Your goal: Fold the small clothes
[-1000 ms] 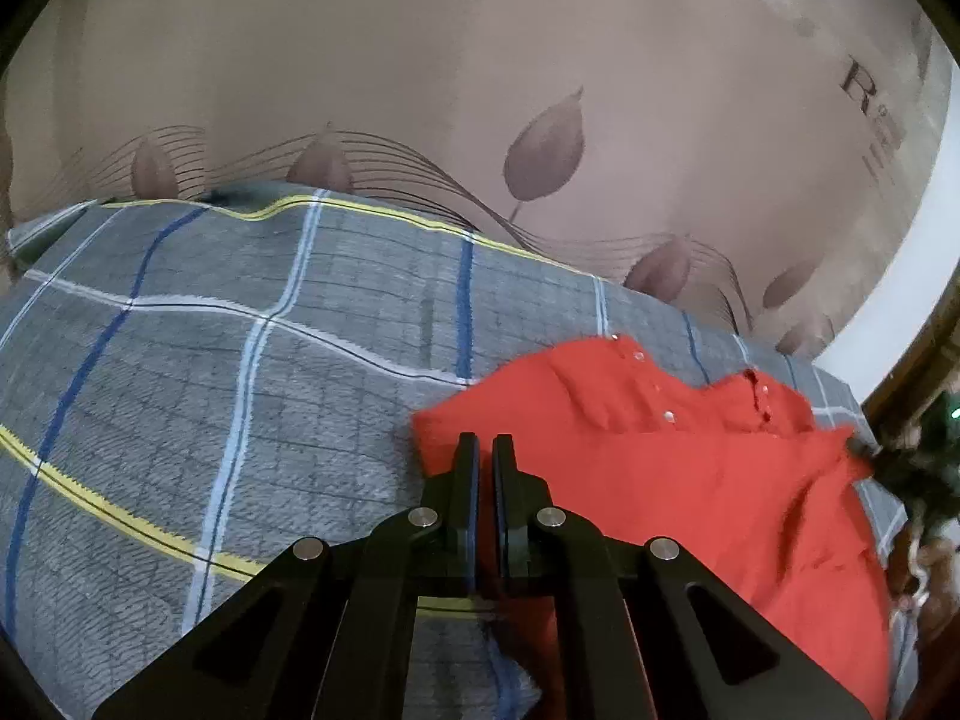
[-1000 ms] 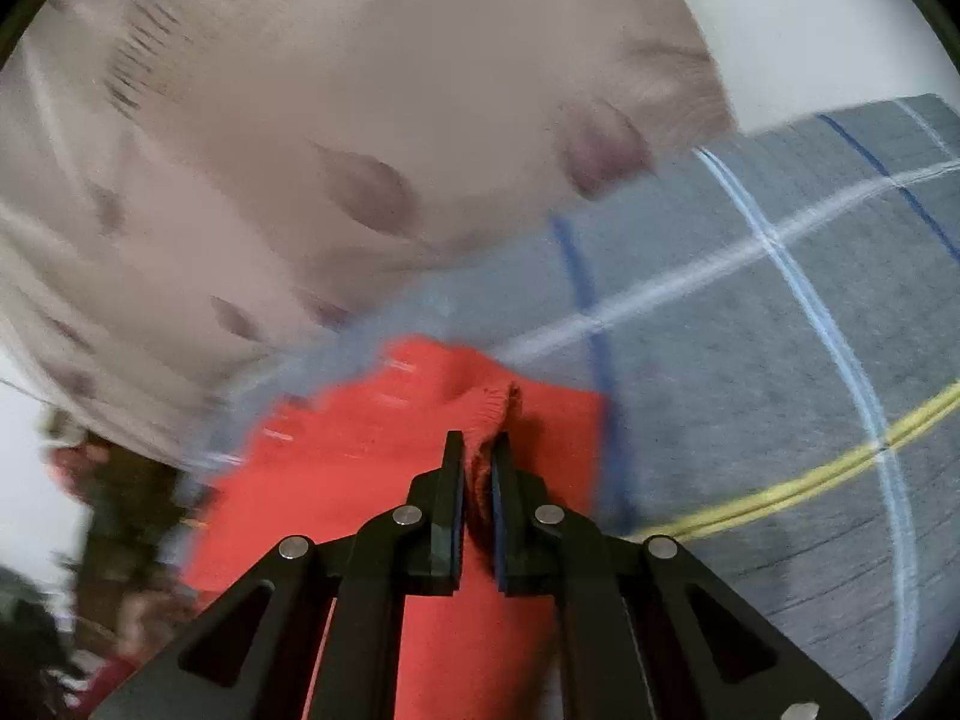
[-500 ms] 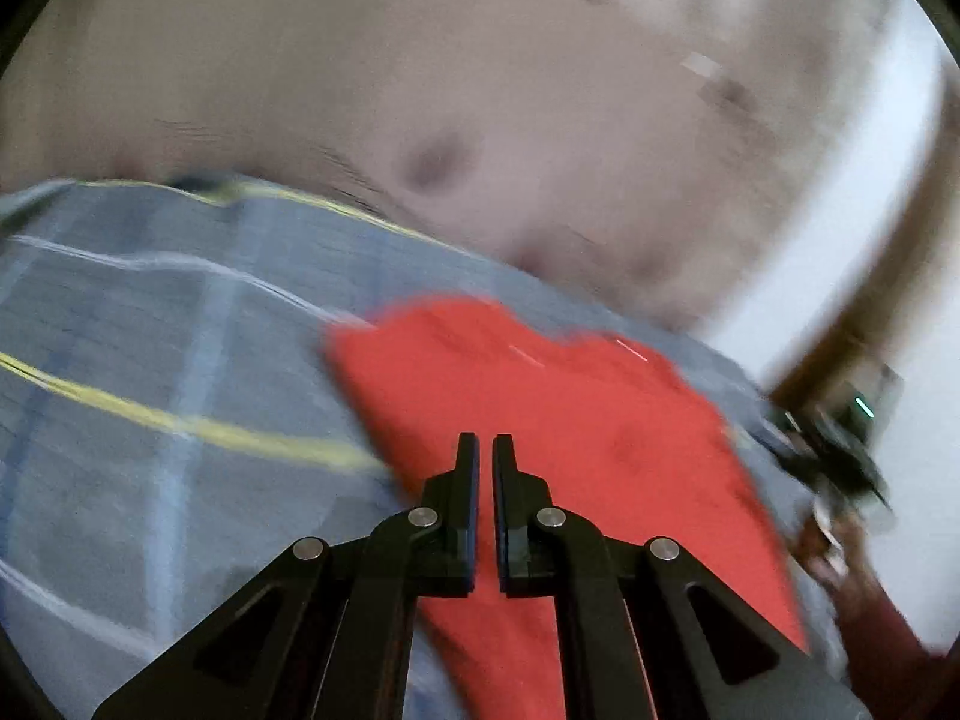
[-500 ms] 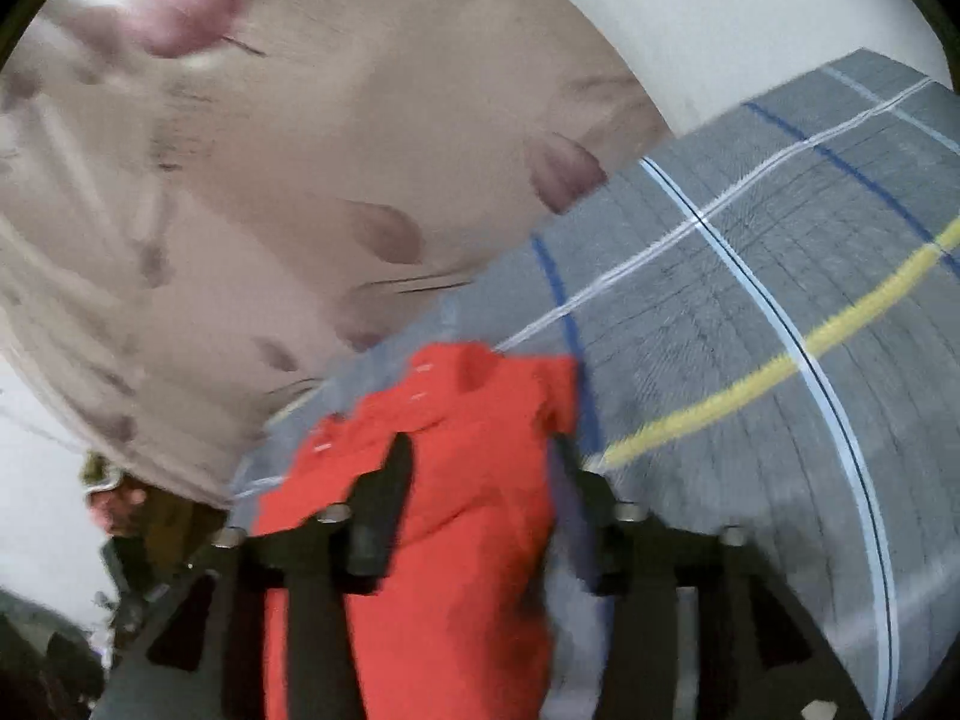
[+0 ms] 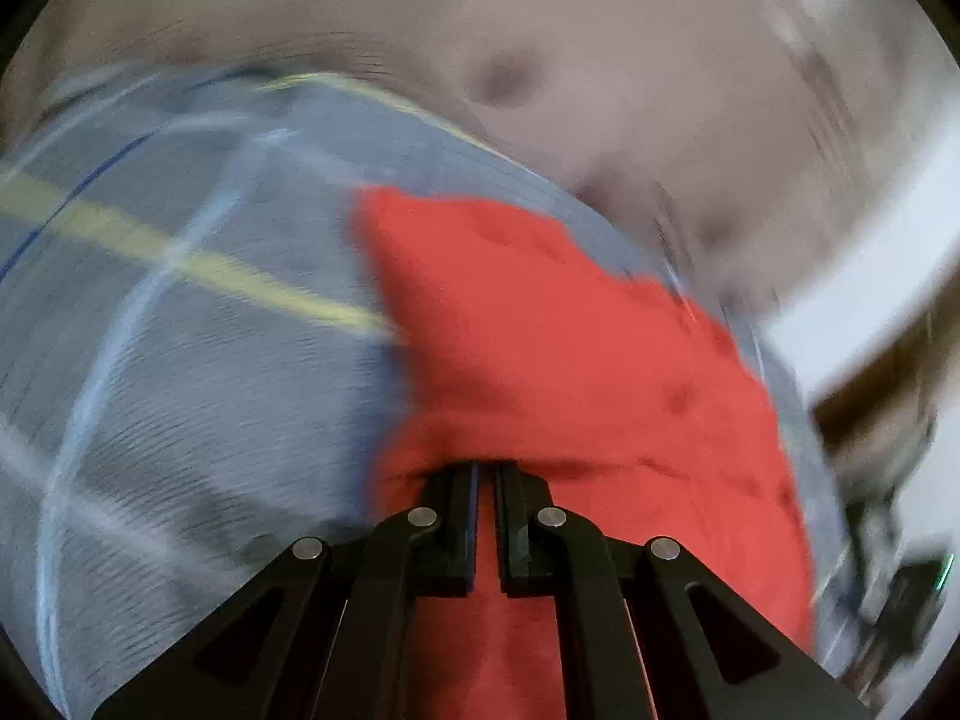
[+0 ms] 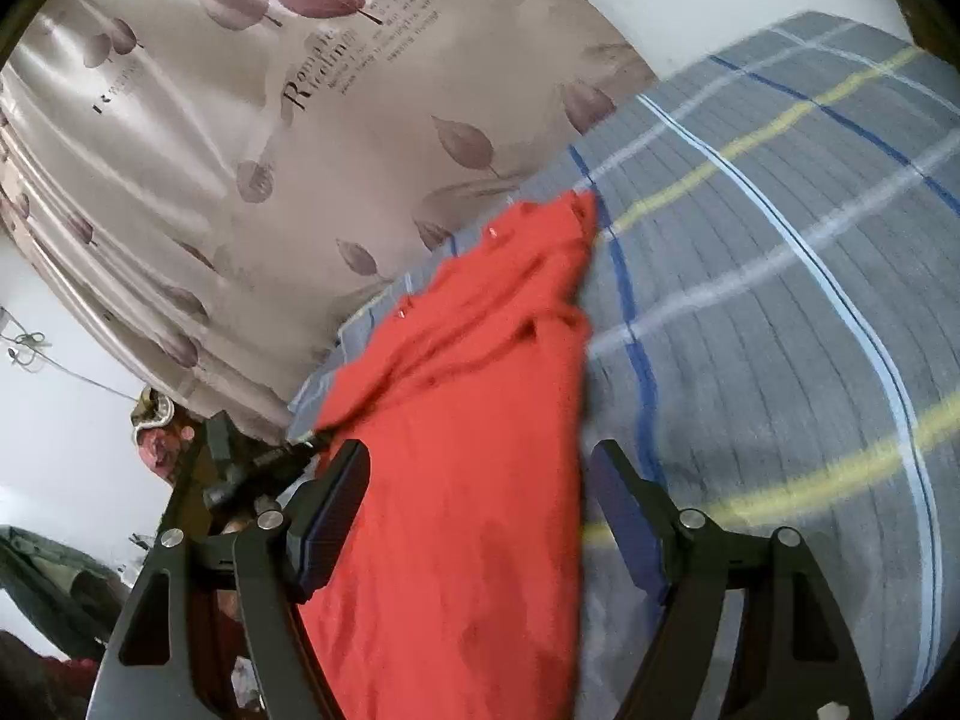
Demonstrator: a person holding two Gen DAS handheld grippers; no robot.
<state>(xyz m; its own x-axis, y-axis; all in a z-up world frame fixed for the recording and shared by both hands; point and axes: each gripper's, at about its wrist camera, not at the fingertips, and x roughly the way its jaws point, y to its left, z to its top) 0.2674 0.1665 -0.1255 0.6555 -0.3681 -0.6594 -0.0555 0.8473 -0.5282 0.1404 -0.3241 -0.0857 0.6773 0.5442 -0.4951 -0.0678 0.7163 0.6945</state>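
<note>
Your left gripper is pressed together, its tips tucked under a ridge of the red shirt; it looks like a pinch on that near fold, though blur keeps me from swearing cloth is between the pads. The shirt lies on the bed, over the grey plaid sheet, toward the right side and running to the far edge by the curtain.

Over to your right gripper: its jaws are opening, spread wide, the shirt lying flat below and between them, neither pad pressing it. The sleeve end looks laid in over the body, buttons toward the far left.

My read: you're mid-fold, one side released. Next you'll want the right gripper to find a fresh edge, likely the near hem or the right border, while the left keeps its corner, so both can carry the cloth over evenly.
</note>
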